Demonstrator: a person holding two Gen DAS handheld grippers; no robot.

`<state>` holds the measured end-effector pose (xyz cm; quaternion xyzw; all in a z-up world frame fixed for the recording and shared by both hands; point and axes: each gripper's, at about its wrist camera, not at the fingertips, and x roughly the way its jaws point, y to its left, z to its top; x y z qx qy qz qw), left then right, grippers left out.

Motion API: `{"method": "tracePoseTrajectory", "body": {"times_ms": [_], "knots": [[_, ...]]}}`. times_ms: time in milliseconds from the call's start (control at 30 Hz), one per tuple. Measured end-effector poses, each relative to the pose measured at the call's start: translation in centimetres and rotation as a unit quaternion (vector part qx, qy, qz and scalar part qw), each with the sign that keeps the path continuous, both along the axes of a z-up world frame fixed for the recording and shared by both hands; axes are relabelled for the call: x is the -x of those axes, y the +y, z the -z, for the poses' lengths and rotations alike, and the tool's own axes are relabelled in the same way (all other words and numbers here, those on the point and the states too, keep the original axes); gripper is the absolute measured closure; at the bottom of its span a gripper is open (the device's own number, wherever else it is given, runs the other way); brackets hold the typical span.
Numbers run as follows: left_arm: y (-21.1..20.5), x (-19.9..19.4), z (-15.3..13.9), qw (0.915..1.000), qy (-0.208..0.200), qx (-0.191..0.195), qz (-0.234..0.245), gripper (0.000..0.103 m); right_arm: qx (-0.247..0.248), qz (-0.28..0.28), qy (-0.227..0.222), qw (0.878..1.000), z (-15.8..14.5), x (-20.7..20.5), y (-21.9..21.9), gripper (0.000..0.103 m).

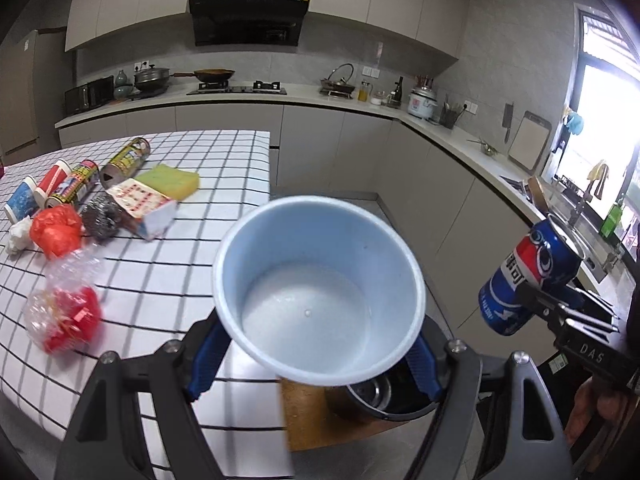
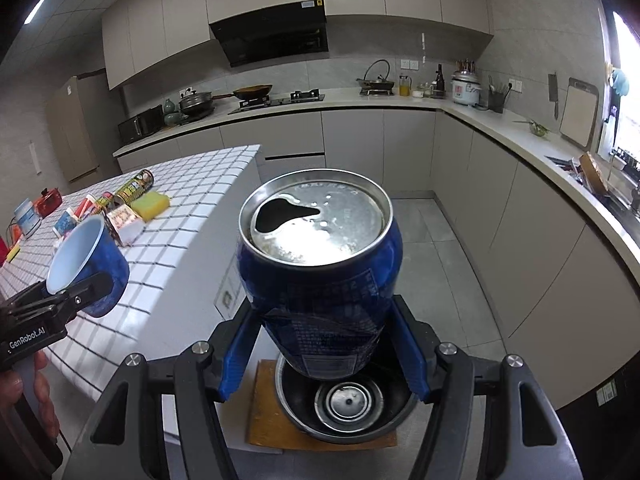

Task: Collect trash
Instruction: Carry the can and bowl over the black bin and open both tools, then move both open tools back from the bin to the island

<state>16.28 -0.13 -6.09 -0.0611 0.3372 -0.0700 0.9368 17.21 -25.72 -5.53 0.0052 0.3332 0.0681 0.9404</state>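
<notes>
1. Your left gripper [image 1: 316,360] has its blue fingers [image 1: 206,360] clenched on a blue paper cup [image 1: 316,284], mouth facing the camera, held off the edge of the counter [image 1: 224,160].
2. Your right gripper [image 2: 324,364] is grasping an opened blue soda can [image 2: 320,280] near its base, top toward the camera.
3. Both items hang above a metal bin [image 2: 344,412] standing on a brown mat [image 2: 260,412] on the floor.
4. More trash lies on the checked counter: cans [image 1: 126,158], a yellow sponge [image 1: 172,180], a steel scourer [image 1: 102,214] and a red bag [image 1: 54,230].
</notes>
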Motion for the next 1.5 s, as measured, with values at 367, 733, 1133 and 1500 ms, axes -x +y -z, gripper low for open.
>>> {"method": "tracePoseTrajectory", "body": {"times_ms": [367,733,1133,1500], "knots": [[-8.2,-0.6,4.9,0.9996,0.028,0.000,0.000,0.025,0.018,-0.049,0.030,0.998,5.4,-1.2,-5.8,0.037],[-10.6,-2.8,9.6,0.9973,0.065,0.033,-0.011,0.025,0.020,-0.118,0.061,0.991,12.8,-4.5,-7.6,0.037],[-10.0,-5.1,9.7,0.9946,0.086,0.038,-0.044,0.013,0.078,-0.171,0.091,0.978,18.3,-7.9,-8.6,0.005],[-10.3,-4.8,8.8,0.9952,0.077,0.035,-0.051,0.013,0.048,-0.170,0.076,0.981,16.7,-6.5,-9.9,0.005]]}}
